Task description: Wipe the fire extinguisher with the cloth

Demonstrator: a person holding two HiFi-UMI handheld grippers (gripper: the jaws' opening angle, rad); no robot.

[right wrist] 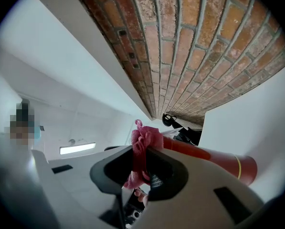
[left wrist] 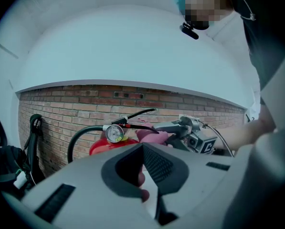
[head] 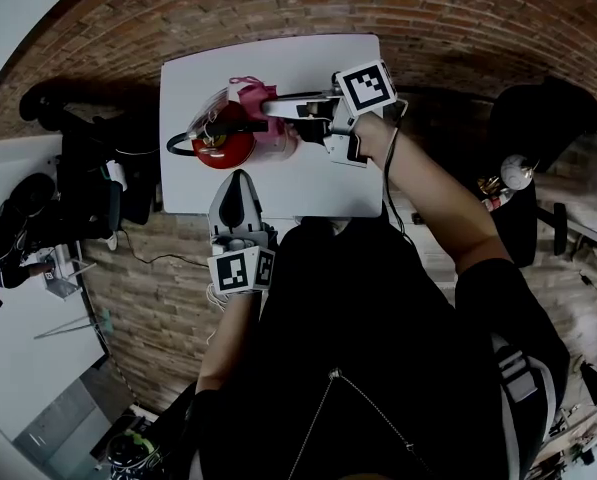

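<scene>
The left tool (head: 240,178) is at the near edge of the white counter (head: 308,183), clenched on nothing, its tips together and pointing at the fire extinguisher (head: 221,144); the red extinguisher stands on the counter's left part, with its gauge and black hose at the top; the pink cloth (head: 265,120) presses against its head, pinched tight in the right tool (head: 276,108).

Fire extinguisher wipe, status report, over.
Right gripper shut on pink cloth, against fire extinguisher. Left gripper shut, empty, nearby. Nothing blocking.
</scene>
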